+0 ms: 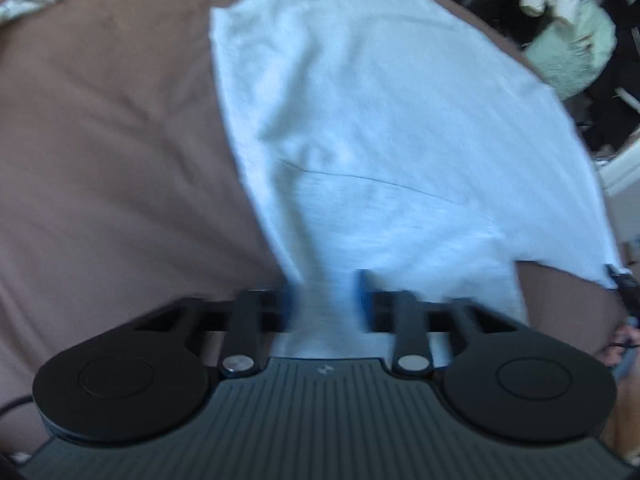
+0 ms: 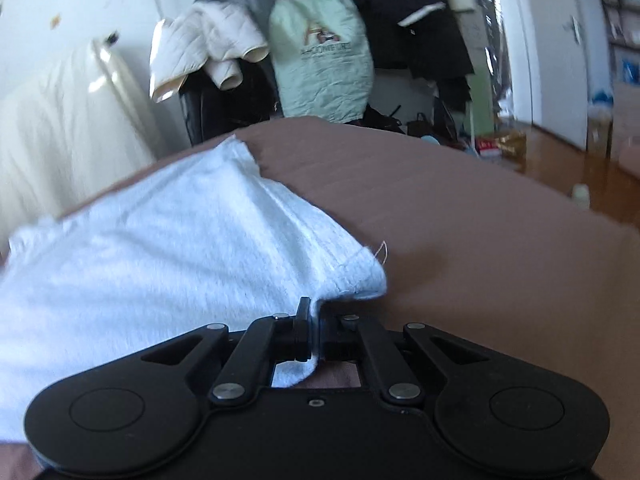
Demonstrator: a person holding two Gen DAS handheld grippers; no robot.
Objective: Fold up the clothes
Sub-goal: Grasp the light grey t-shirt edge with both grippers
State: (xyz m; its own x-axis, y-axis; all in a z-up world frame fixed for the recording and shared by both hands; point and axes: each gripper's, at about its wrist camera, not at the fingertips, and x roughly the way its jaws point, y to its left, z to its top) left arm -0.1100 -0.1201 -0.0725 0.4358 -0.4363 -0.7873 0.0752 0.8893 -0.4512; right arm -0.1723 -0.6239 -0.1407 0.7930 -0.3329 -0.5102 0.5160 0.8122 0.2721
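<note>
1. The left tongs stand wide, blue pads either side of the near edge of a white garment; the cloth runs between them, but the blur hides whether they press it, so it looks unheld.
2. The right tongs are nipped tight on a fold of the same white garment at its near right corner.
3. The garment lies spread across a brown bedcover, reaching from the near side toward the far edge; one corner already seems doubled over.
4. Judged from this, folding is at an early stage: the cloth is mostly flat, with the main folds yet to make.
5. Beyond the bed hangs a pale green bag with a printed picture and a line of lettering too blurred to read.
</note>
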